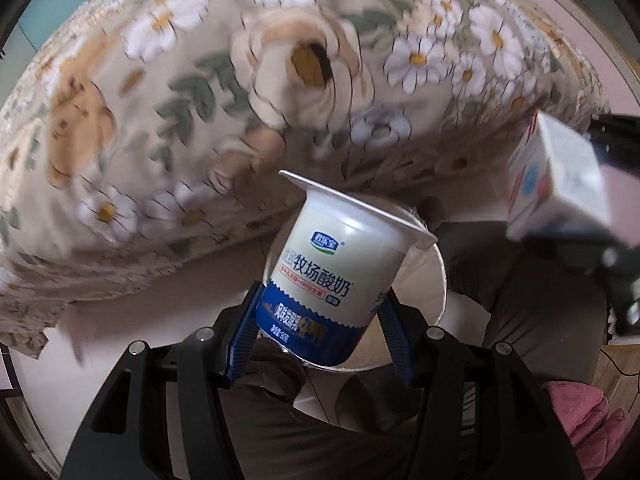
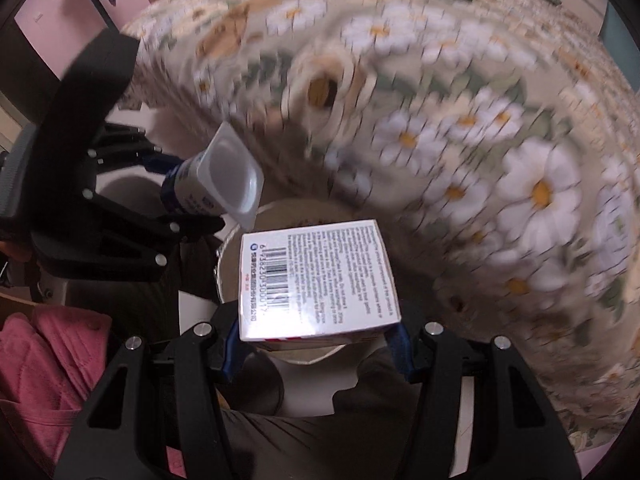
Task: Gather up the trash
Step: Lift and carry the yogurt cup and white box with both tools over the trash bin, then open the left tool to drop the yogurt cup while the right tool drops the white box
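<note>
Left gripper (image 1: 320, 320): clamps white-and-blue plastic yogurt cup (image 1: 332, 276). Right gripper (image 2: 316, 336): clamps white cardboard box (image 2: 316, 280). Round white bin (image 2: 280, 220) at twelve o'clock beneath; centre both before releasing.

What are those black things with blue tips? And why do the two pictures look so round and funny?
They are two grabbing tools, one in each of a person's hands. Each carries a wide round-eyed camera, which bends the picture. One picture looks along the left claw, which pinches a yogurt cup. The other looks along the right claw, which pinches a small white box with a barcode. Below both is a round white bin. Behind is a blurry daisy-patterned cloth.
</note>
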A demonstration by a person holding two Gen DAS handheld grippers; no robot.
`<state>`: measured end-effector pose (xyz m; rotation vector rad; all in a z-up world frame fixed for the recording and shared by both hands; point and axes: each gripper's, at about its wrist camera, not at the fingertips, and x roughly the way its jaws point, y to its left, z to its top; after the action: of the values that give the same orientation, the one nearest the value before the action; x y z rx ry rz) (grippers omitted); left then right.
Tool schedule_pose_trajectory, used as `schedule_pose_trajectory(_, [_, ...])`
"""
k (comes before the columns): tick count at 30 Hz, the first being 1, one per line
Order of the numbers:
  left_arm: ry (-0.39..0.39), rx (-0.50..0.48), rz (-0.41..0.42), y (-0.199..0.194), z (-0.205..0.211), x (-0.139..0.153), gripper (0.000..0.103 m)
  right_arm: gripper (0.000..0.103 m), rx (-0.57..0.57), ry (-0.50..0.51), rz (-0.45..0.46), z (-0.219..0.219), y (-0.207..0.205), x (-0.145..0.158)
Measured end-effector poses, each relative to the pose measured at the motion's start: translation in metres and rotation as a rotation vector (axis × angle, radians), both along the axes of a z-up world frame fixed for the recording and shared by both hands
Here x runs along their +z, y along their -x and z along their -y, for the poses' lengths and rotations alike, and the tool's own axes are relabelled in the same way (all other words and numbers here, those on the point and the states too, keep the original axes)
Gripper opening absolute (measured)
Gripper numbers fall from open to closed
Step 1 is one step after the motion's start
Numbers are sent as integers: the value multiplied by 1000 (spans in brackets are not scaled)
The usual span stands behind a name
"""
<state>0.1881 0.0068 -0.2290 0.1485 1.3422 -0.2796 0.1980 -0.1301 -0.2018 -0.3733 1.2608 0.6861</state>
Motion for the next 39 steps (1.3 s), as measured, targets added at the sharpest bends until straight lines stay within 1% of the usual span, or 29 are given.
schedule_pose_trajectory(2, [-2,5,-23,-1,1,-12,58,58,-1,4,-42,-1,1,-18])
schedule_pose_trajectory(7, [-18,13,-72,-7,6,-42,58,58,-4,35,-101,-4,1,-55])
schedule_pose_trajectory(12, [-24,28,-117,-11,7,-66,58,58,-16,53,-170,-6,1,-93])
schedule_pose_trajectory(19, [-7,66,-201,-12,5,-108,58,58,-30,65,-252,-11,-1,-140])
schedule_pose_trajectory(26, [-12,79,-267,-22,10,-141,58,58,-53,82,-326,-14,-6,-180])
schedule_pose_trajectory(30, [-30,96,-285,-25,10,-158,58,58,-55,95,-360,-16,-5,-196])
schedule_pose_trajectory(33, [-42,103,-299,-28,13,-170,58,58,-79,88,-388,-16,-7,-206])
schedule_pose_trajectory(39, [-40,115,-345,-29,21,-191,59,58,-113,98,-446,-24,-8,-231])
